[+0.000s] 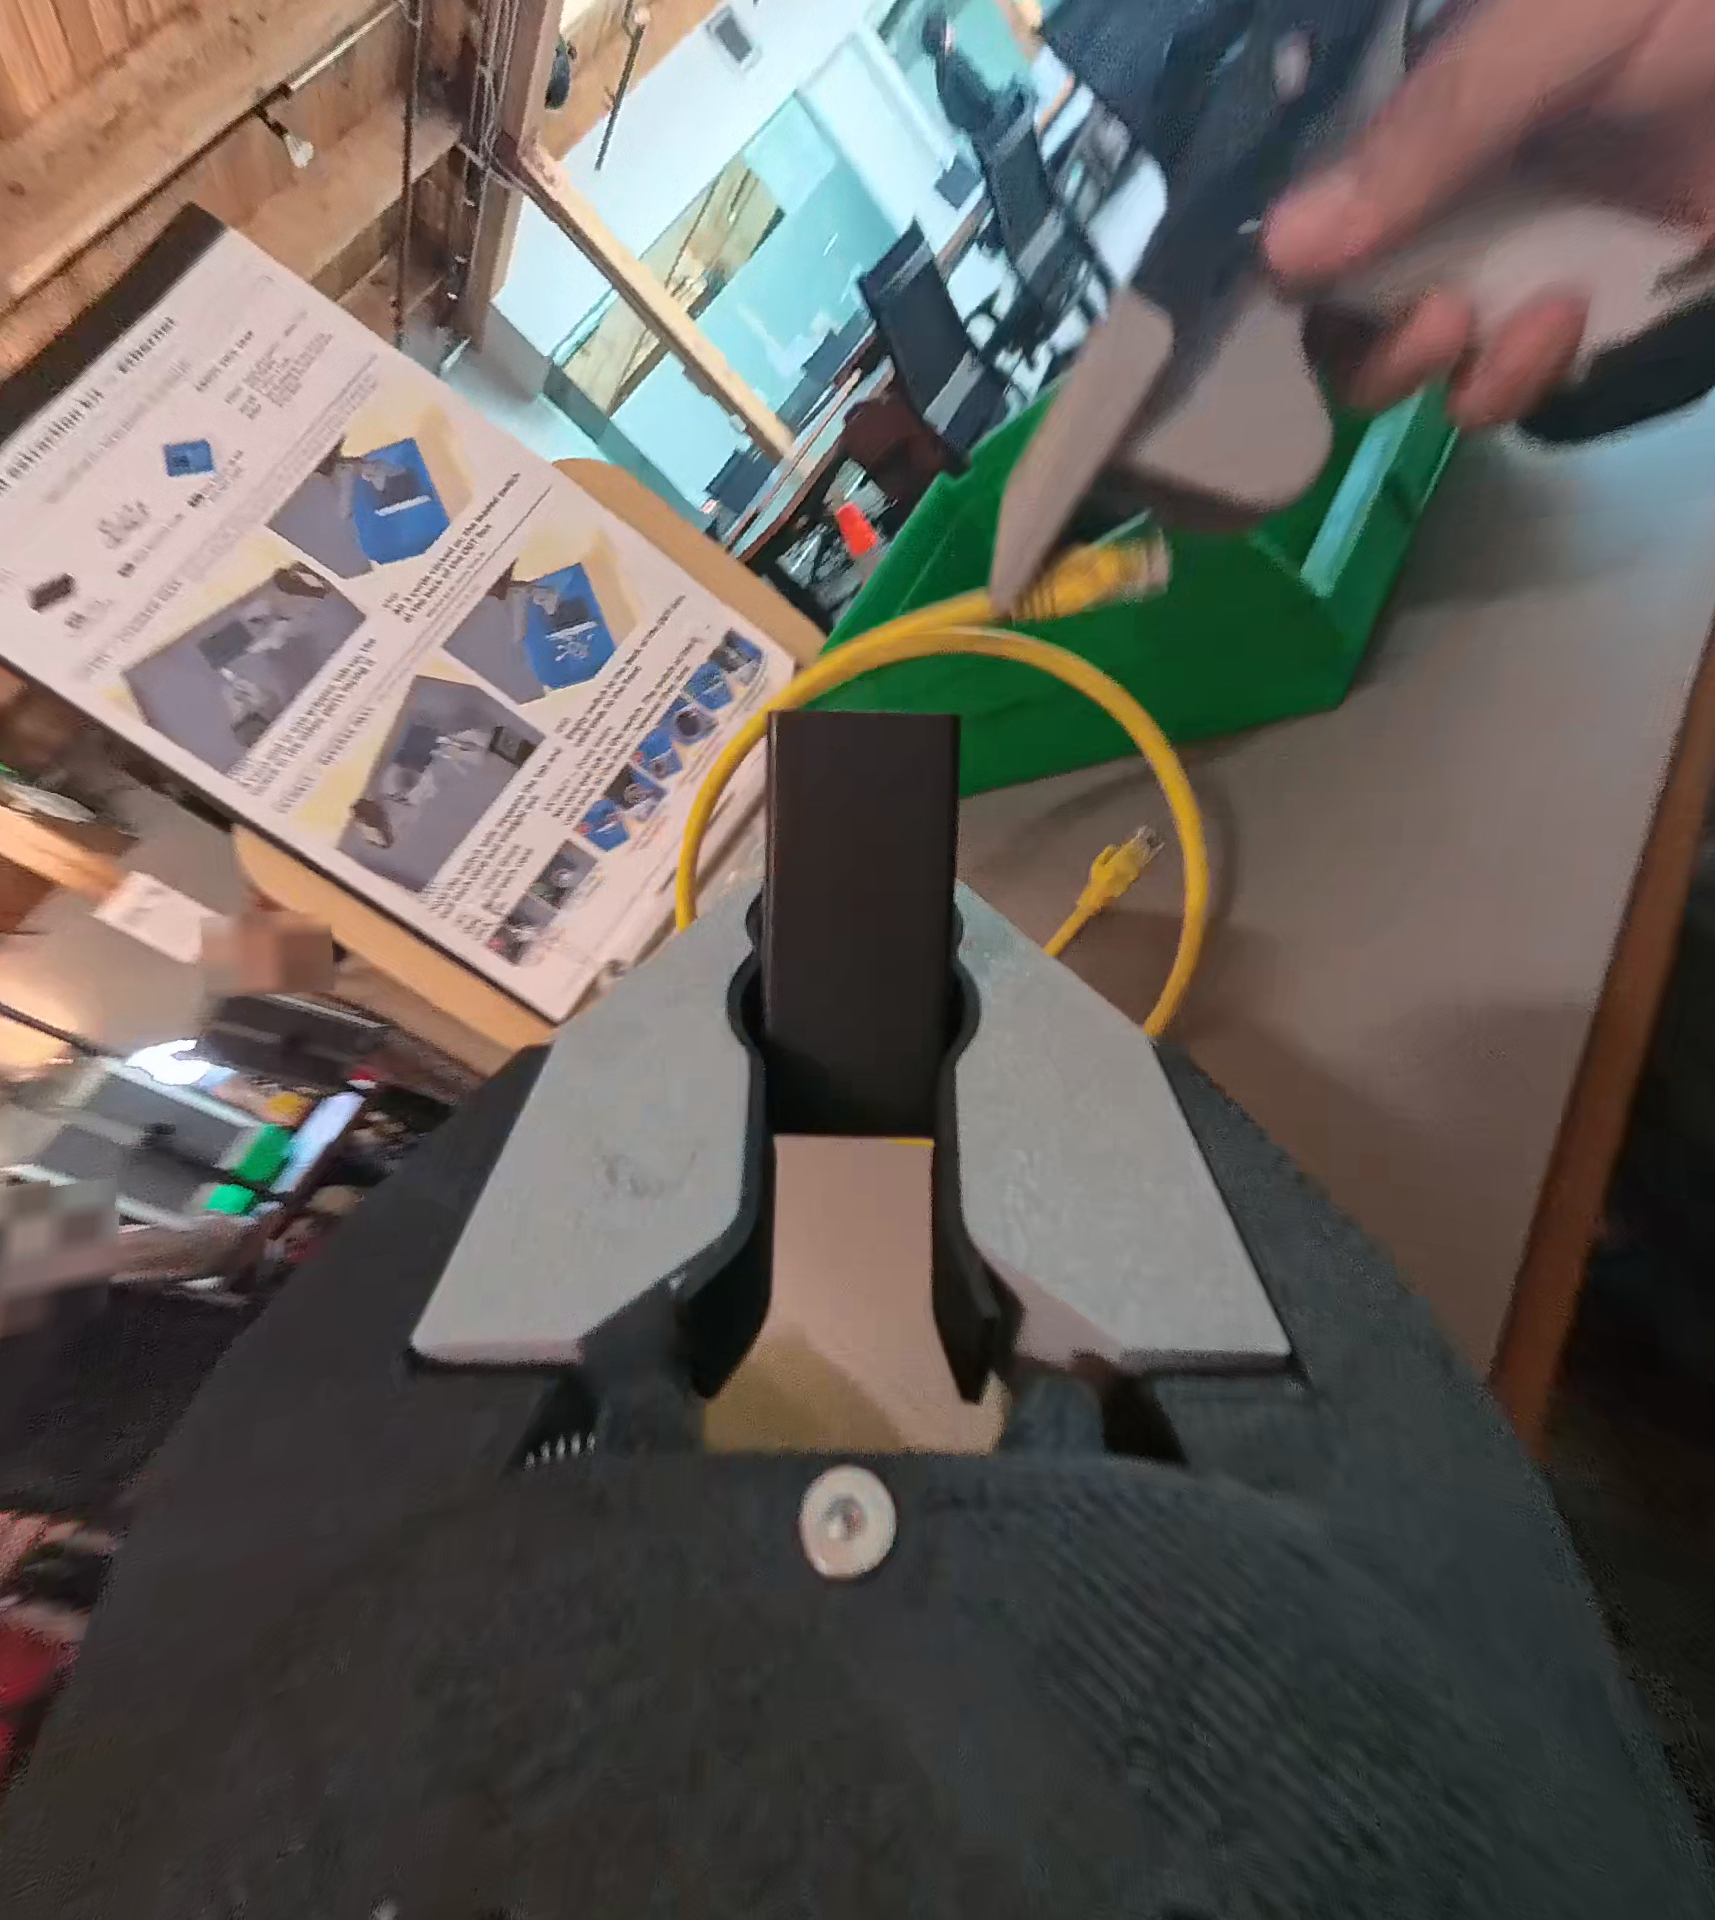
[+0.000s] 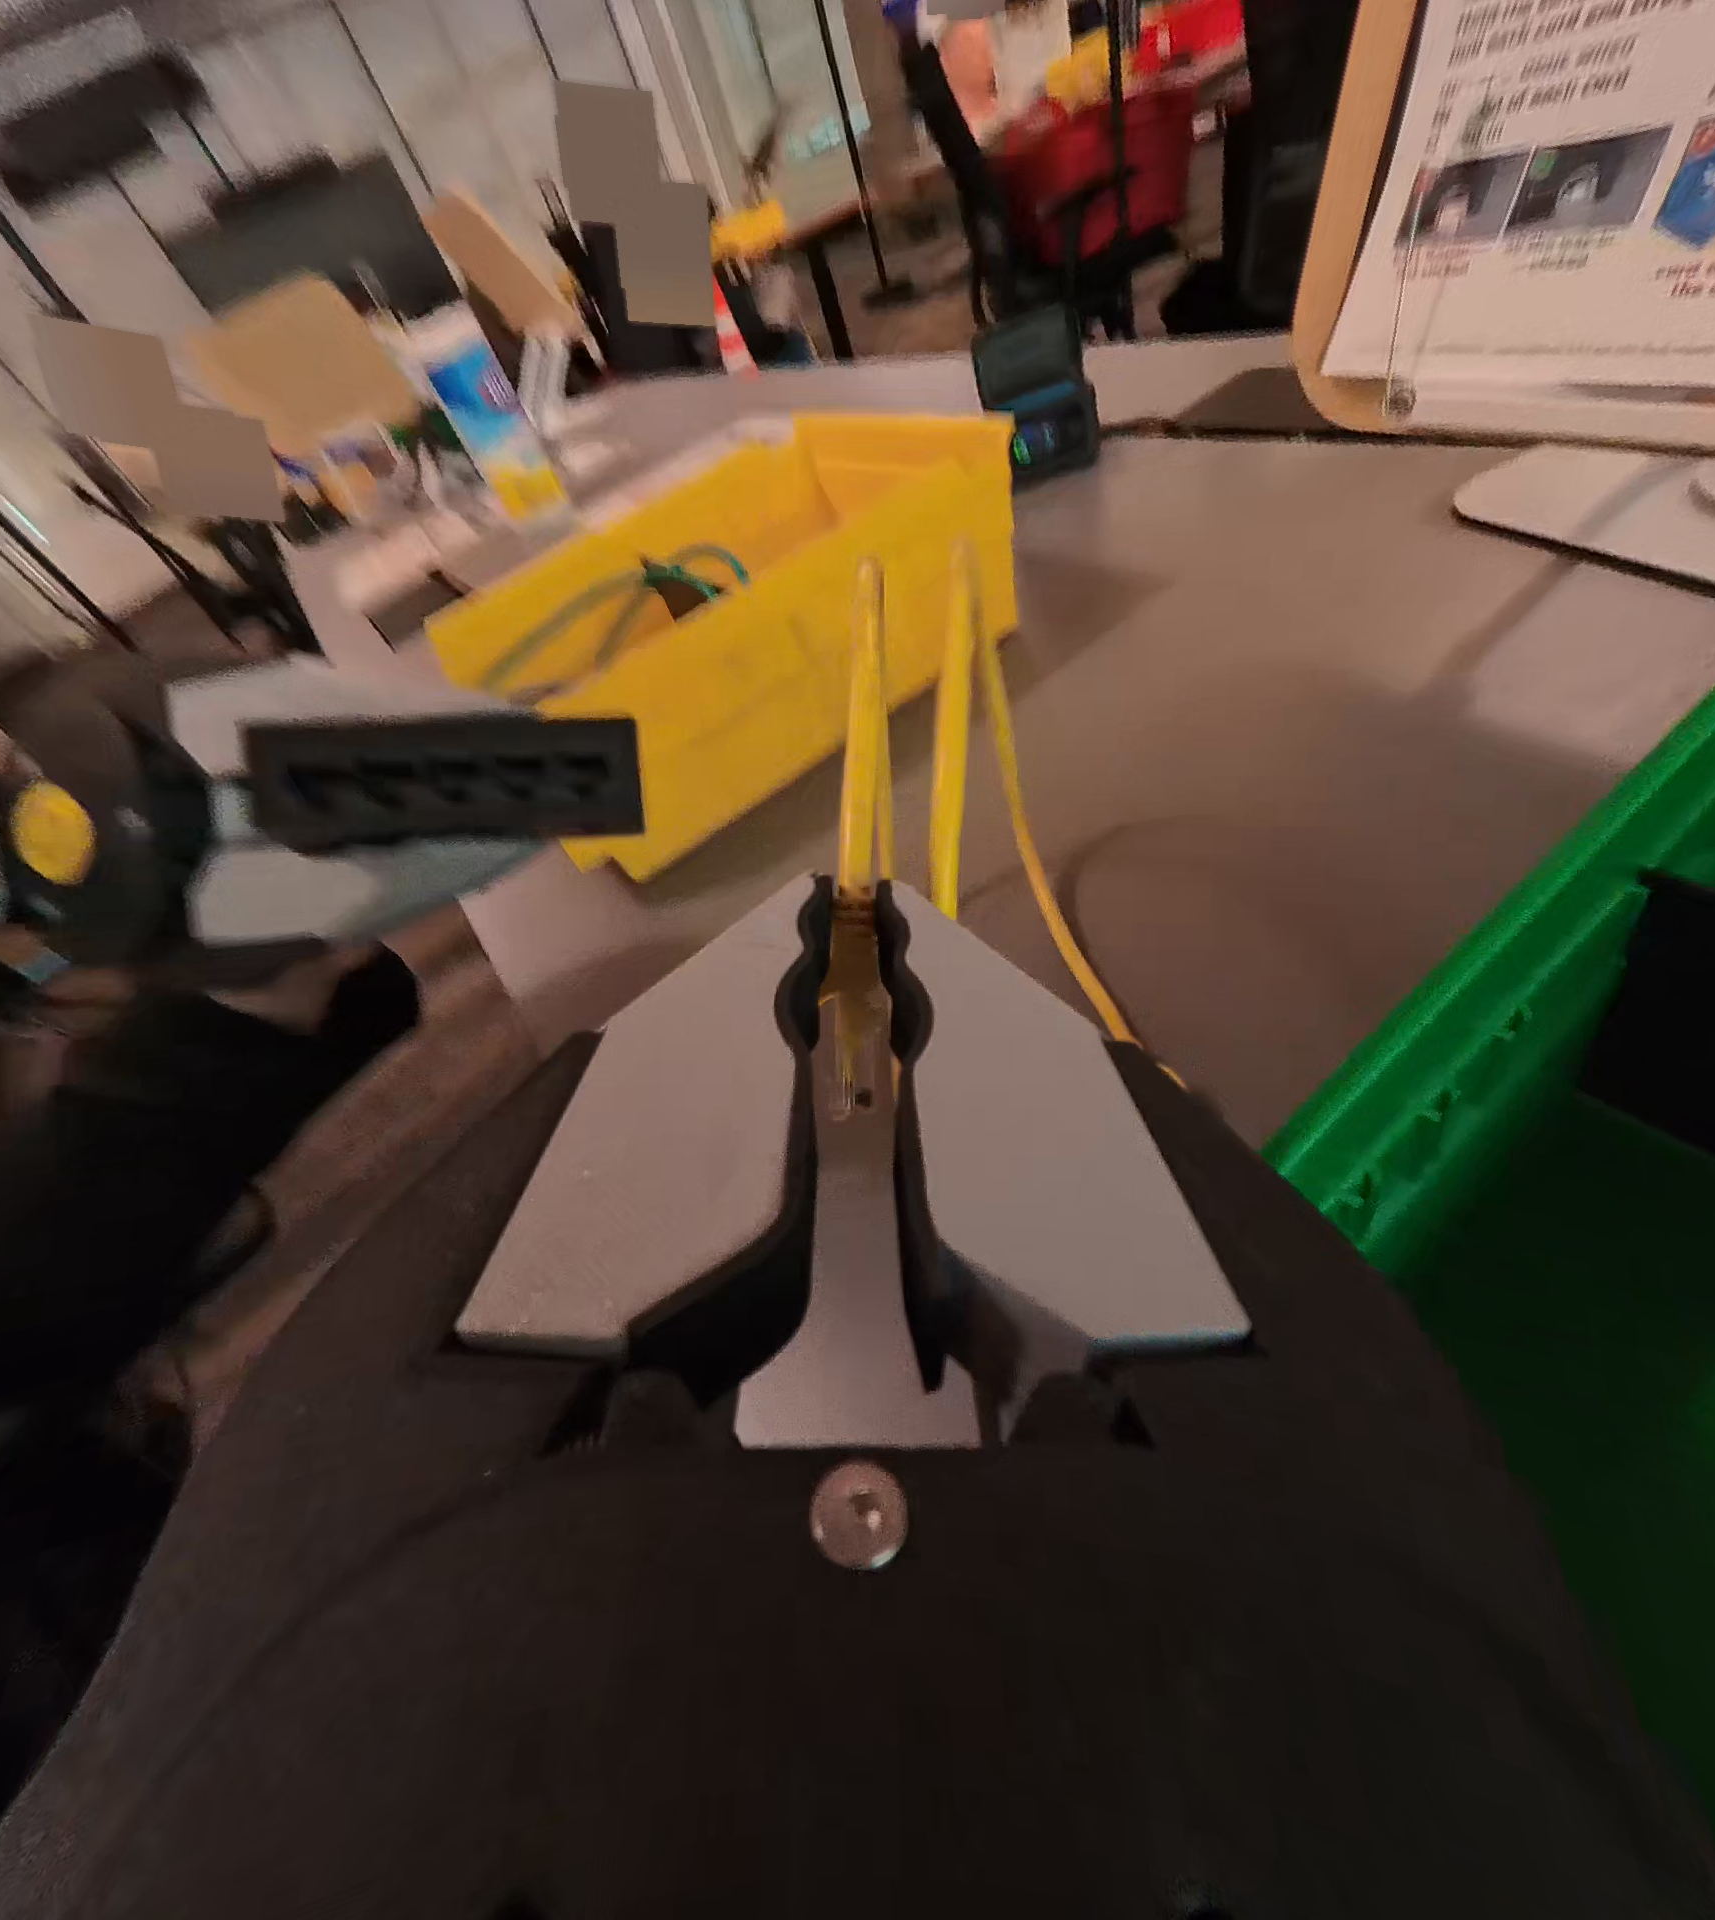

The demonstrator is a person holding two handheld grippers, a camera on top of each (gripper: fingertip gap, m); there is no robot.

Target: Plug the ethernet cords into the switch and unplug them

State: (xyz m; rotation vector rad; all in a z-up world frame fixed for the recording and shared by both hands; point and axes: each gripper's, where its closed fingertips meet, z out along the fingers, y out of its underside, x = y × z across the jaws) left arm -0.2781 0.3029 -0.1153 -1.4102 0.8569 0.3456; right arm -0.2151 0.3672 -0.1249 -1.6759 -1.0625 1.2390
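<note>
Switch [image 2: 442, 781] (unlabelled) in left hand-held gripper [image 1: 858, 925]

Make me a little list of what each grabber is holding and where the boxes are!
Left gripper: shut on the black switch, lifted off the table
Right gripper: shut on the yellow cord's plug
Yellow cord: loops down to the table; its other plug lies loose
Plugged in: not yet; the switch ports look empty
Green bin: behind the cord
Yellow bin: farther back on the table
</note>
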